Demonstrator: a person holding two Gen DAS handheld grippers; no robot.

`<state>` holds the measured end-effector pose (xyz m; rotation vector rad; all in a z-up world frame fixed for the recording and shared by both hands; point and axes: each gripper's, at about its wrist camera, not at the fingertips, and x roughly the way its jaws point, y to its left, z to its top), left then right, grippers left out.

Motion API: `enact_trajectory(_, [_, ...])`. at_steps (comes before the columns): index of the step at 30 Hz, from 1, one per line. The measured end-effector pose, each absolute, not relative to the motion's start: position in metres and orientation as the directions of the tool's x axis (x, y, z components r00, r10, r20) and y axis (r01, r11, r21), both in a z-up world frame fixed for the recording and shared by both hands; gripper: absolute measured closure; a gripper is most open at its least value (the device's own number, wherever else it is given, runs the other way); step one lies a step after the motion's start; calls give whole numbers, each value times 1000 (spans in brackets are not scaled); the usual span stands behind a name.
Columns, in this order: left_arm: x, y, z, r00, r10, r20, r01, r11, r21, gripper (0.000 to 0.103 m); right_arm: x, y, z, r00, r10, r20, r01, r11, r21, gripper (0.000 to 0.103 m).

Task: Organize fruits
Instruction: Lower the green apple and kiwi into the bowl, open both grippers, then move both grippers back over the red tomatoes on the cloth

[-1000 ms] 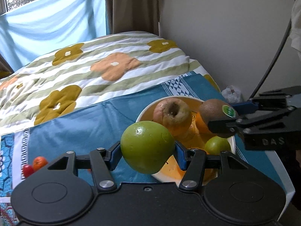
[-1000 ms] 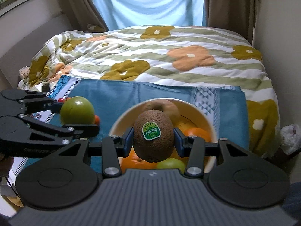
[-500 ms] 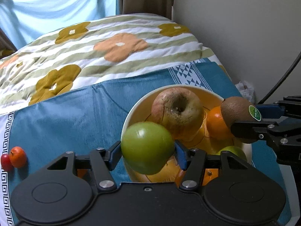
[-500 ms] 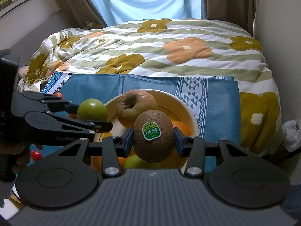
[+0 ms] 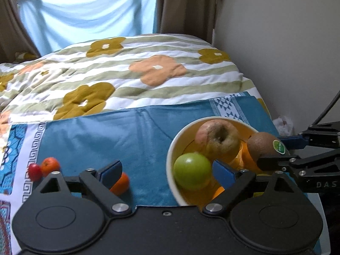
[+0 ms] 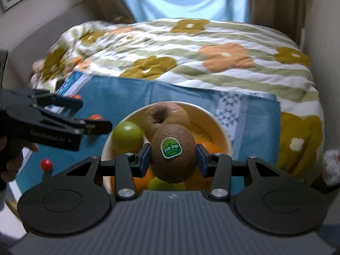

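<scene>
The right gripper is clamped on the brown stickered kiwi above the cream round bowl. The left gripper gapes beside the round green apple, which lies in that bowl. Small orange and red fruits on the blue cloth remain to be gathered.

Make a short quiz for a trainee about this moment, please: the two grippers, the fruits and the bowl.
1. True or false: the left gripper grips the round green apple.
2. What does the right gripper hold?
A. an orange
B. the brown kiwi with a green sticker
C. nothing
3. Fill in: the green apple lies in the cream round ____.

Key: 1 false, its jaws are open; 2 B; 3 bowl.
</scene>
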<state>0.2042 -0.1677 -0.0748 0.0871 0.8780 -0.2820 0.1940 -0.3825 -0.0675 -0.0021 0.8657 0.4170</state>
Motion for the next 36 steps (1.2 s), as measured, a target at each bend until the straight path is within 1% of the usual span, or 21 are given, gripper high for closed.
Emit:
enact_trajectory(3, [199, -159, -75, 608, -192, -770, 254, 966, -40, 9, 199, -373, -71, 546, 371, -751, -401, 903, 154, 43])
enact_trajectory(7, [194, -148, -76, 612, -169, -772, 216, 976, -42, 9, 202, -364, -78, 527, 374, -764, -416, 897, 151, 43])
enact_trajectory(13, [187, -137, -78, 617, -170, -768, 190, 980, -64, 9, 202, -359, -81, 512, 382, -769, -449, 882, 139, 43])
enact_trajectory(16, [185, -136, -78, 624, -163, -764, 183, 981, -60, 9, 201, -357, -81, 522, 376, -766, -454, 882, 123, 39])
enact_trajectory(17, [183, -135, -78, 626, -159, -763, 179, 982, -58, 9, 199, -357, -79, 538, 367, -759, -446, 888, 113, 28])
enact_trajectory(18, [182, -135, -77, 629, -155, -762, 175, 983, -56, 9, 199, -357, -78, 550, 356, -755, -433, 895, 106, 21])
enact_trajectory(19, [180, -135, -77, 632, -153, -760, 171, 984, -55, 9, 197, -358, -76, 562, 350, -749, -421, 901, 105, 7])
enact_trajectory(20, [178, -134, -76, 634, -151, -758, 168, 984, -55, 9, 195, -361, -75, 575, 352, -739, -409, 905, 113, 2])
enact_trajectory(26, [159, -133, -67, 651, -138, -746, 160, 986, -43, 9, 184, -365, -69, 582, 354, -732, -384, 913, 136, 2])
enact_trajectory(30, [144, -129, -55, 670, -140, -729, 156, 987, -47, 9, 174, -361, -59, 599, 344, -723, -383, 916, 118, 2])
enact_trajectory(33, [132, -126, -46, 693, -121, -711, 153, 988, -20, 9, 165, -357, -53, 608, 336, -720, -374, 920, 114, 2])
enact_trajectory(36, [117, -118, -35, 717, -107, -689, 129, 991, -20, 9, 155, -351, -45, 619, 343, -707, -383, 917, 110, 2])
